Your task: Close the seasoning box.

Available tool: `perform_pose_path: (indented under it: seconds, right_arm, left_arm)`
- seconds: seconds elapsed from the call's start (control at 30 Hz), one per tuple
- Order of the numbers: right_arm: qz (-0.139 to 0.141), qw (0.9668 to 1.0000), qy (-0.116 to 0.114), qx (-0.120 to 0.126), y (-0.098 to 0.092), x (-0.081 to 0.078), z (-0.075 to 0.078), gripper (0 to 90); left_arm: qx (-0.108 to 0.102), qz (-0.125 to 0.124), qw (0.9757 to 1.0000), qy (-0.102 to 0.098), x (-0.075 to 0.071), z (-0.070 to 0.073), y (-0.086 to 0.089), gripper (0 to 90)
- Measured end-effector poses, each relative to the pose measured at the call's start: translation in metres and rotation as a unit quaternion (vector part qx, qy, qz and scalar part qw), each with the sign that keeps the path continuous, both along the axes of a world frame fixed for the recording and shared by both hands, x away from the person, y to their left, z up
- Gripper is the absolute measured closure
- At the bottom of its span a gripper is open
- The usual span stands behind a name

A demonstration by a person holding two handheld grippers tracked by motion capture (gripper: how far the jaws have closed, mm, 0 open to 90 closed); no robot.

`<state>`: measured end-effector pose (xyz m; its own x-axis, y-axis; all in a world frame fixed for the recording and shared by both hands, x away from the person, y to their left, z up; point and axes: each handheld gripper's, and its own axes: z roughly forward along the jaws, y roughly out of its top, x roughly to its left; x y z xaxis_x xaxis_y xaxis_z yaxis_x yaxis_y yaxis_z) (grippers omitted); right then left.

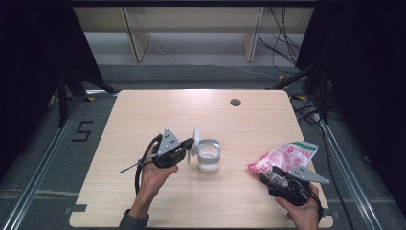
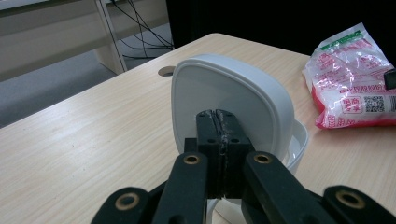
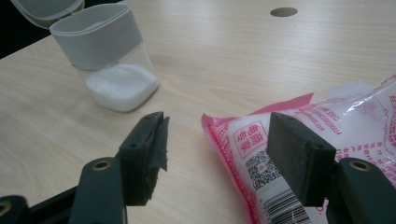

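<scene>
At the left of centre in the high view, the left gripper (image 1: 190, 145) has its jaws pressed together on the edge of the white lid (image 1: 195, 142), which stands upright on its hinge beside the mouth of the clear container (image 1: 209, 155). In the left gripper view the two black jaws meet flat against the lid (image 2: 224, 102), with no gap between them. The container sits at the middle of the table (image 1: 143, 110) and holds a low layer of white grains, seen plainly at the upper left of the right gripper view (image 3: 119, 84).

At the lower right of the high view, the right gripper (image 1: 271, 176) has its jaws standing apart, one on each side of the near corner of the pink and white bag (image 1: 286, 156); in the right gripper view the pads do not press on the bag (image 3: 299, 154).

The step in hand looks like getting hold of the bag in order to pour. To do it well, the right gripper should close on a firm fold of the corner, not loose film, while the left keeps the lid tipped well back and the container steady.

The bag carries red Chinese characters, a square scan code and a barcode, too small to read. A dark figure 5 is marked on the floor (image 1: 82, 131) at the left.
</scene>
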<state>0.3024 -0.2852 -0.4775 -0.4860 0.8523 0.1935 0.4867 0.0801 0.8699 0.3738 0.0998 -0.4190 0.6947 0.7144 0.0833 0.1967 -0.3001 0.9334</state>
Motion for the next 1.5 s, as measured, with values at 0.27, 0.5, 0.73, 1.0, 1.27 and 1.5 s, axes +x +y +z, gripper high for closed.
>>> perform_pose_path:
  seconds: [0.27,0.5,0.73,1.0,1.27,1.5]
  right_arm:
    - [0.005,1.0,-0.002,0.0,0.0,0.001,0.0,37.7]
    - [0.006,1.0,-0.004,0.0,-0.001,0.001,0.0,37.8]
    - [0.01,0.9999,-0.005,-0.001,0.0,0.002,0.0,37.8]
    - [0.01,0.9999,-0.007,0.003,0.0,0.002,-0.001,37.8]
    - [0.008,1.0,-0.003,0.002,0.001,0.002,-0.001,37.8]
    - [-0.001,0.9999,0.005,0.011,0.003,-0.001,0.0,37.8]
  left_arm:
    - [0.001,0.0,1.0,0.0,0.002,-0.001,-0.002,88.2]
    - [0.005,-0.004,1.0,0.001,0.002,-0.002,-0.006,87.8]
    - [0.003,-0.009,1.0,0.0,0.001,-0.004,-0.014,86.8]
    - [-0.007,-0.016,0.9998,0.008,0.0,-0.004,-0.016,81.6]
    - [-0.015,-0.036,0.9992,0.013,-0.004,-0.003,-0.012,46.5]
    - [-0.026,-0.031,0.9989,0.024,-0.006,-0.007,-0.009,33.8]
